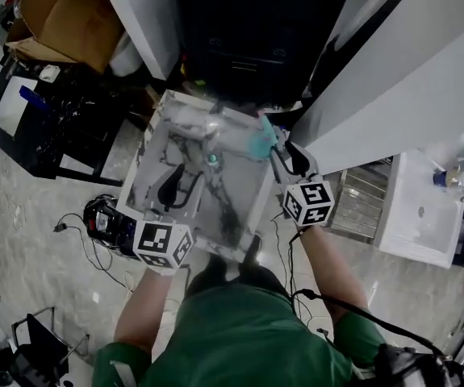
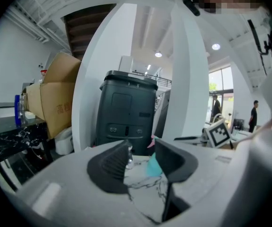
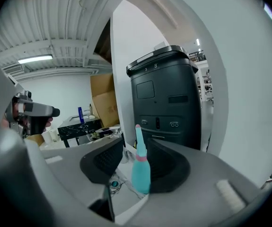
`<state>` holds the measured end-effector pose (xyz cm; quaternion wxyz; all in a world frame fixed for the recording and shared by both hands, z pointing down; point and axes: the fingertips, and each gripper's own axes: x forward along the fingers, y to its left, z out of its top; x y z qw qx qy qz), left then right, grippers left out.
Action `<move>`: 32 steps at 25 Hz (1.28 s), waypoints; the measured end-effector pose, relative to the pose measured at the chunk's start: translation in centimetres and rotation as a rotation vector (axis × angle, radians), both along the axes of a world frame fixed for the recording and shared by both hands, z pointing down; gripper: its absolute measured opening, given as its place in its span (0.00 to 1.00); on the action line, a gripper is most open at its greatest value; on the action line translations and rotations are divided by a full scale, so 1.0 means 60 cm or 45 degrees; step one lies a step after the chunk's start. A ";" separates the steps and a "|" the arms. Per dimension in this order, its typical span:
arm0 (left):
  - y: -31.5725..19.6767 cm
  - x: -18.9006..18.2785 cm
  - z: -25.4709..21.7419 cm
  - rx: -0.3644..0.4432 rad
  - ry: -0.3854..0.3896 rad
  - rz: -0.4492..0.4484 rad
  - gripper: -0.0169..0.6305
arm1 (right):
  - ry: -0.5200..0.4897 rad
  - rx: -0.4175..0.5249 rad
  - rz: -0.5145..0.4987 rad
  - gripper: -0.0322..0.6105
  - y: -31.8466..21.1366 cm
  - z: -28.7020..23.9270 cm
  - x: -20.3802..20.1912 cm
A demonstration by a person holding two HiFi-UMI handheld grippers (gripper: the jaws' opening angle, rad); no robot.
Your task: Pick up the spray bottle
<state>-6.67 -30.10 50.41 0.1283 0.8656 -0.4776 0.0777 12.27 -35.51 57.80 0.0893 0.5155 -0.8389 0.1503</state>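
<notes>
A person in a green top is standing at a marble table (image 1: 240, 204) and holding a gripper out over it in each hand. The spray bottle (image 3: 141, 170), teal with a pink collar and a thin pointed nozzle, is standing upright near the table's far right corner, in front of a dark bin (image 3: 169, 93).

The right gripper (image 3: 136, 148) is reaching around the bottle with its jaws standing apart. In the right gripper view the bottle is sitting between the two jaws, close against the right one, while a clear gap is showing between it and the left one. The pads are not pressing on it, and it is resting on the table. In the head view the right gripper (image 1: 284, 153) is lying just beside the spray bottle (image 1: 260, 143).

The left gripper (image 2: 140, 152) is also holding its jaws wide apart, with nothing between them. It is hovering over the near left part of the table (image 2: 143, 193), well apart from the bottle. In the left gripper view the spray bottle (image 2: 153, 165) is showing far beyond the jaws, partly hidden behind the right one. In the head view the left gripper (image 1: 179, 182) is pointing up the table toward the bin (image 1: 248, 39).
</notes>
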 end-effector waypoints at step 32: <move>0.005 -0.045 0.059 -0.113 0.018 -0.082 0.29 | 0.171 -0.020 -0.037 0.20 -0.094 0.070 -0.037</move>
